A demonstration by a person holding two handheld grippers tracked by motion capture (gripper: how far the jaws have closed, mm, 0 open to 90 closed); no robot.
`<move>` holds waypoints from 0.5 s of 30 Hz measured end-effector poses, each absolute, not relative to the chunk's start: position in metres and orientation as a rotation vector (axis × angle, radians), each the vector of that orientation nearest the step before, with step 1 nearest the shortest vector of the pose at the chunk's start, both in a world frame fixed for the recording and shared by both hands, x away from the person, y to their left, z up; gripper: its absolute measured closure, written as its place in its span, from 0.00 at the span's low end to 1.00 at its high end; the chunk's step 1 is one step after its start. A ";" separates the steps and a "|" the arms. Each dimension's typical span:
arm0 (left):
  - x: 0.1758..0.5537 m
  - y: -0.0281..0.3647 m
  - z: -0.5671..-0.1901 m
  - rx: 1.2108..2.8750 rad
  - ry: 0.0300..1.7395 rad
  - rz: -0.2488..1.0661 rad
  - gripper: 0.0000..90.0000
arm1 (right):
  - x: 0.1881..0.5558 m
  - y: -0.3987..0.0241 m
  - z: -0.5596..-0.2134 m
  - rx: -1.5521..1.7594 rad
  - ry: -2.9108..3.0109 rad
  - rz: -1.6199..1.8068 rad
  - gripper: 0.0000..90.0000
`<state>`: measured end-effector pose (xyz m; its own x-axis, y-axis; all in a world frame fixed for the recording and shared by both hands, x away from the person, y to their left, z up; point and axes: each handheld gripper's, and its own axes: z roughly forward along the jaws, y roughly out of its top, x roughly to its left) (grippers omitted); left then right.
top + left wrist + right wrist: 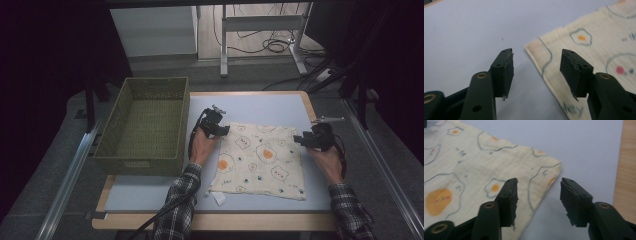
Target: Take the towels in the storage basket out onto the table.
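A cream cloth (260, 160) printed with fried eggs lies flat on the tabletop (270, 107), toward its right half. The left tool (223, 131) straddles the cloth's far-left corner, jaws spread; the right tool (299, 139) straddles the far-right corner, jaws spread. A green basket (145, 125) overhangs the tabletop's left edge.

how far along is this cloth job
Early. The cloth already lies flat on the table. In hand: the left gripper and right gripper each straddle a far corner, jaws open, nothing pinched. Left, probably: gripping, folding, and perhaps placing it in the empty basket.
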<state>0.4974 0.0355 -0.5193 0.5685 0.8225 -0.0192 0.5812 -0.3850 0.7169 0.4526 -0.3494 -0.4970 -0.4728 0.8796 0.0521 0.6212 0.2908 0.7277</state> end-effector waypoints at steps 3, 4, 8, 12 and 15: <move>0.506 0.031 -0.521 2.110 1.116 0.447 0.56 | 0.464 -0.353 -0.496 1.370 2.191 0.979 0.63; 0.507 0.030 -0.522 2.115 1.115 0.460 0.57 | 0.472 -0.355 -0.497 1.383 2.188 0.983 0.66; 0.514 0.026 -0.527 2.109 1.134 0.484 0.57 | 0.484 -0.357 -0.501 1.393 2.176 0.979 0.69; 0.519 0.028 -0.533 2.090 1.175 0.516 0.54 | 0.495 -0.354 -0.505 1.382 2.173 0.970 0.69; 0.521 0.029 -0.535 2.065 1.183 0.486 0.53 | 0.501 -0.350 -0.508 1.375 2.189 0.939 0.68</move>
